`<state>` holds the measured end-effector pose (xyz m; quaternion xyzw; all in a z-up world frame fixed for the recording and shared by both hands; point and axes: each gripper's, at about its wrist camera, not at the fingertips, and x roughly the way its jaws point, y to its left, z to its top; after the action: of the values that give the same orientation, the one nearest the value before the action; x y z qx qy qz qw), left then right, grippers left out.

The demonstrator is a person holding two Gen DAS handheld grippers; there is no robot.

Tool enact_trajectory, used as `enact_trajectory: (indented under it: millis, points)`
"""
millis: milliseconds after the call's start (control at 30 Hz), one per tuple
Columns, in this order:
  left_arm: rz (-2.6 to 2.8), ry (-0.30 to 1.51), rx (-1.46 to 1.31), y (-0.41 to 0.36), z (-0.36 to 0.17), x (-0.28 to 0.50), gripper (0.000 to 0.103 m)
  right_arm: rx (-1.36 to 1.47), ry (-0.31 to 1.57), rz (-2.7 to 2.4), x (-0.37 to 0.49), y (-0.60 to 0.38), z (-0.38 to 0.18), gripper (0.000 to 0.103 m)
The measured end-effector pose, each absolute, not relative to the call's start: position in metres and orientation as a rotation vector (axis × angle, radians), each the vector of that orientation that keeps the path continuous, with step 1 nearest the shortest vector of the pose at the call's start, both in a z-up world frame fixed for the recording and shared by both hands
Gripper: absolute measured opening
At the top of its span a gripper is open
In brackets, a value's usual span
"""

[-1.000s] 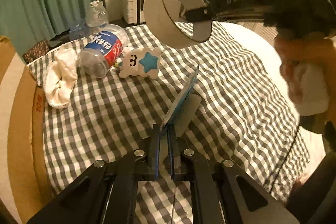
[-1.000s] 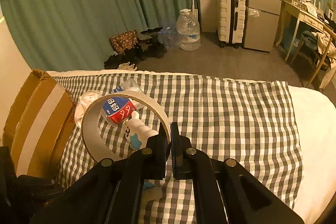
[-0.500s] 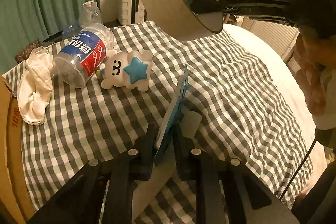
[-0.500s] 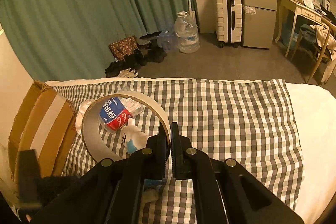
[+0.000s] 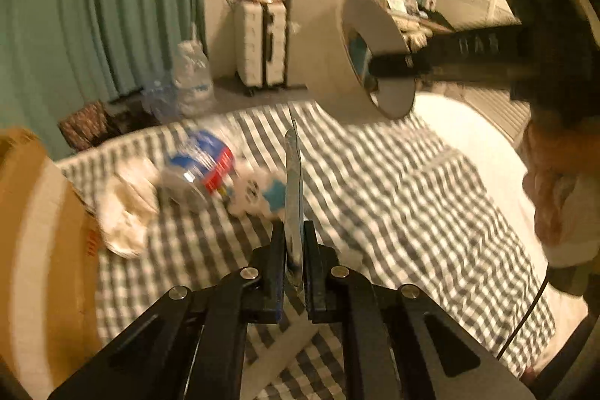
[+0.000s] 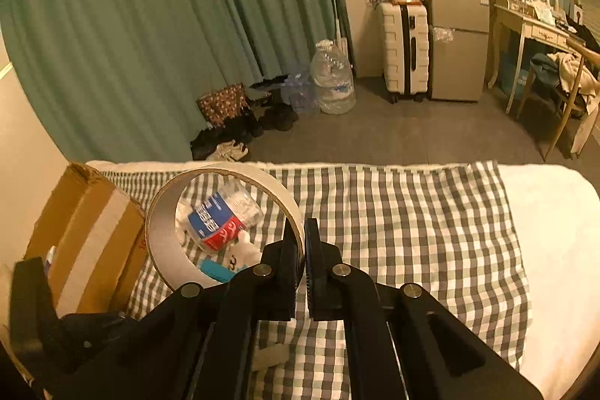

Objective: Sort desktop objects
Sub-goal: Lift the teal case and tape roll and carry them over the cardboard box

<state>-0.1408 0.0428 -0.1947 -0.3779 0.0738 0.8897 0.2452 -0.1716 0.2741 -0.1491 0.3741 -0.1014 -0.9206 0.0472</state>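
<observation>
Tape roll [image 6: 225, 227], pinched by its wall in the closed right gripper [image 6: 303, 261], and a thin blue card [image 5: 293, 182], clamped again after a brief loosening in the left gripper [image 5: 293, 272], had both risen off the checked bed [image 6: 412, 231], likely bound for the cardboard box [image 6: 86, 231].

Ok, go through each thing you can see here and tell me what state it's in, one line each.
Left gripper: shut on a thin blue card, held edge-up.
Right gripper: shut on the tape roll, held clear of the bed.
Plastic bottle: lying on its side on the checked cloth.
Star toy: lying flat beside the bottle.
White cloth: crumpled.
Cardboard box: flaps taped.
</observation>
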Motion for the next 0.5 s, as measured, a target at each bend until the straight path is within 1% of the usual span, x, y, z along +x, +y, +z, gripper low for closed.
enact_trajectory:
  millis: [233,500]
  points:
    - [2.576,0.164,-0.899,0.021,-0.136,-0.128,0.008,1.001,-0.296,-2.868,-0.152,0.267,-0.110,0.003]
    - [2.706,0.138,-0.850,-0.011,-0.097,-0.111,0.008,0.848,-0.261,-2.925,-0.125,0.251,-0.068,0.003]
